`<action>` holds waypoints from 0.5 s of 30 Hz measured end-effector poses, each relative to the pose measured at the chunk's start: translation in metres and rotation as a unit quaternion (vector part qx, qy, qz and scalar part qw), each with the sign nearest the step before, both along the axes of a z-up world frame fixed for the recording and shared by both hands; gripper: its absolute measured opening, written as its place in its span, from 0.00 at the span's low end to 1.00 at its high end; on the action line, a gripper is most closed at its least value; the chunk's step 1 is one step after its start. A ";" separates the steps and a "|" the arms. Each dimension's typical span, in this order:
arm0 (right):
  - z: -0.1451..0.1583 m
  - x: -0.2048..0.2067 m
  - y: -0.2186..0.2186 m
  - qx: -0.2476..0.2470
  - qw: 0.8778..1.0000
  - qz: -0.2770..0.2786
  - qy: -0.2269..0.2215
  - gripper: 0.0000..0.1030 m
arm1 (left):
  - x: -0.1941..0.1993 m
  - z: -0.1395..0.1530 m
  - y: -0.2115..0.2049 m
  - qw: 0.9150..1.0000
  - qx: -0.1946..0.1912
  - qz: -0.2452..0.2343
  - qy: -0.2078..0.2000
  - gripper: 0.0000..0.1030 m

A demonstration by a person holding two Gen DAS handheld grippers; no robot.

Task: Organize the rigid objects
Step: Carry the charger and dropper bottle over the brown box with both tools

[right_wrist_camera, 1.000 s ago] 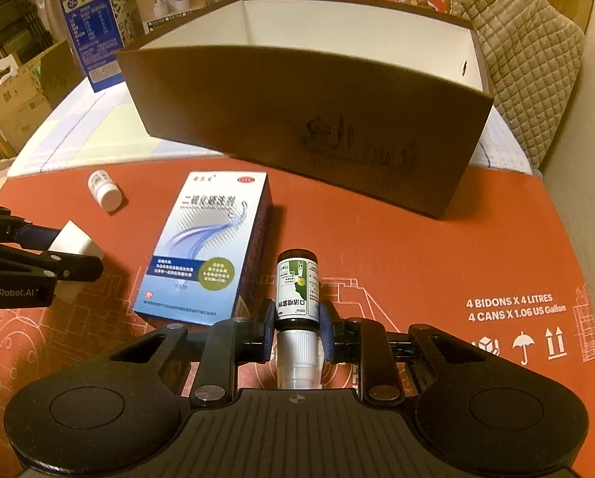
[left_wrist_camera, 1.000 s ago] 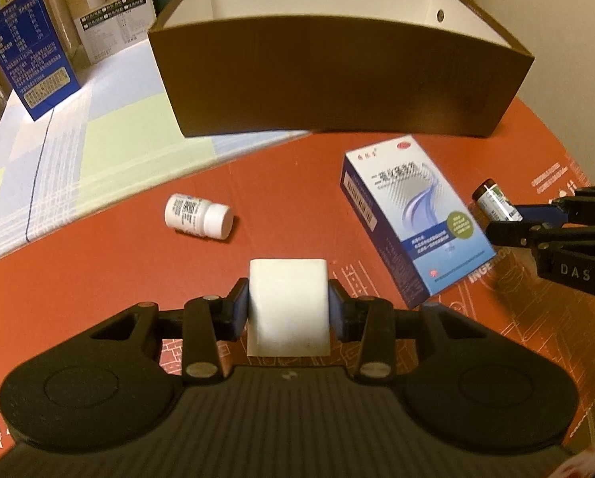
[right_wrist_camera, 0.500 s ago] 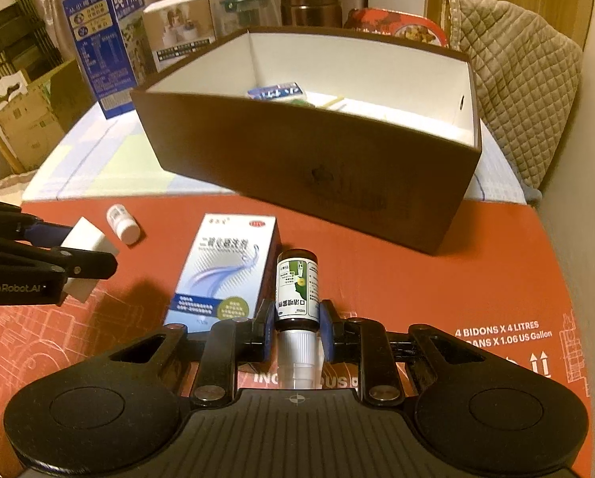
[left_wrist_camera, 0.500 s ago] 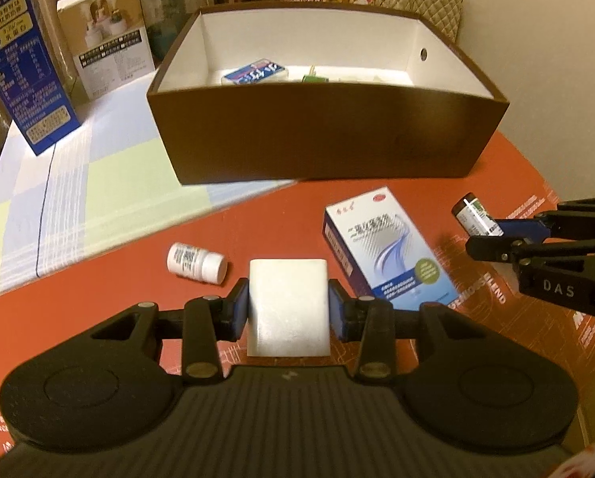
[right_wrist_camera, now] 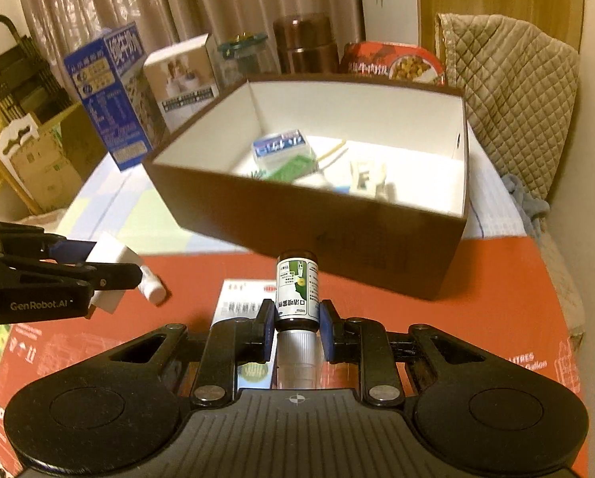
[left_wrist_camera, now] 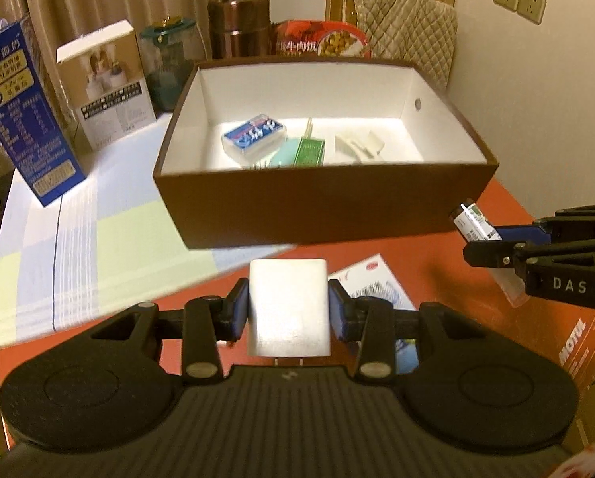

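My left gripper [left_wrist_camera: 288, 310] is shut on a white block [left_wrist_camera: 287, 302] and holds it above the red mat, in front of the brown box [left_wrist_camera: 321, 207]. My right gripper [right_wrist_camera: 297, 320] is shut on a small dark medicine bottle [right_wrist_camera: 297, 290] with a white cap, also raised before the box [right_wrist_camera: 337, 239]. The box holds a blue-and-white packet [left_wrist_camera: 255, 137], a green item [left_wrist_camera: 307, 151] and white pieces [left_wrist_camera: 357, 143]. A blue-white medicine carton [right_wrist_camera: 237, 302] lies on the mat under the grippers. A small white bottle [right_wrist_camera: 152, 286] lies at left, partly hidden by the left gripper [right_wrist_camera: 110, 275].
A blue milk carton [left_wrist_camera: 22, 119], a white product box [left_wrist_camera: 106, 83], a glass jar [left_wrist_camera: 170, 59] and a brown flask [left_wrist_camera: 239, 24] stand behind the box. A quilted chair [right_wrist_camera: 512, 99] is at the right. A checked cloth [left_wrist_camera: 78, 231] covers the table's left.
Both grippers have risen and tilted with their loads, so the inside of the brown box now shows. The carton and white bottle have slid down under the grippers in view.
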State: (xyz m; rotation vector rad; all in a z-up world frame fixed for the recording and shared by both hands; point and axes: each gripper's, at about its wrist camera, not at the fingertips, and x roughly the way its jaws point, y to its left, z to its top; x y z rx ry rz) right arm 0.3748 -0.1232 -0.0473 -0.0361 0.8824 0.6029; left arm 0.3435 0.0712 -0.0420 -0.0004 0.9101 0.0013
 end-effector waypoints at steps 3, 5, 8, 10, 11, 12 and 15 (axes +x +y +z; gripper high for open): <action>0.009 0.009 -0.001 0.006 1.000 -0.002 -0.007 0.19 | 0.009 0.008 0.001 1.000 0.001 -0.001 -0.010 0.35; 0.016 0.017 -0.002 0.012 1.000 -0.005 -0.012 0.19 | 0.015 0.014 0.003 1.000 0.003 0.000 -0.017 0.35; 0.024 0.028 -0.003 0.019 1.000 -0.012 -0.018 0.19 | 0.024 0.021 0.006 1.000 0.003 0.003 -0.026 0.35; 0.029 0.036 -0.003 0.022 0.999 -0.015 -0.025 0.19 | 0.031 0.026 0.007 0.999 0.004 0.004 -0.031 0.35; 0.032 0.042 -0.003 0.023 0.999 -0.018 -0.028 0.19 | 0.035 0.028 0.008 0.999 0.005 0.005 -0.034 0.35; 0.034 0.046 -0.003 0.024 0.999 -0.020 -0.031 0.19 | 0.039 0.031 0.009 0.999 0.007 0.005 -0.037 0.35; 0.041 0.062 -0.004 0.029 0.998 -0.028 -0.038 0.19 | 0.050 0.036 0.012 0.999 0.010 0.007 -0.044 0.35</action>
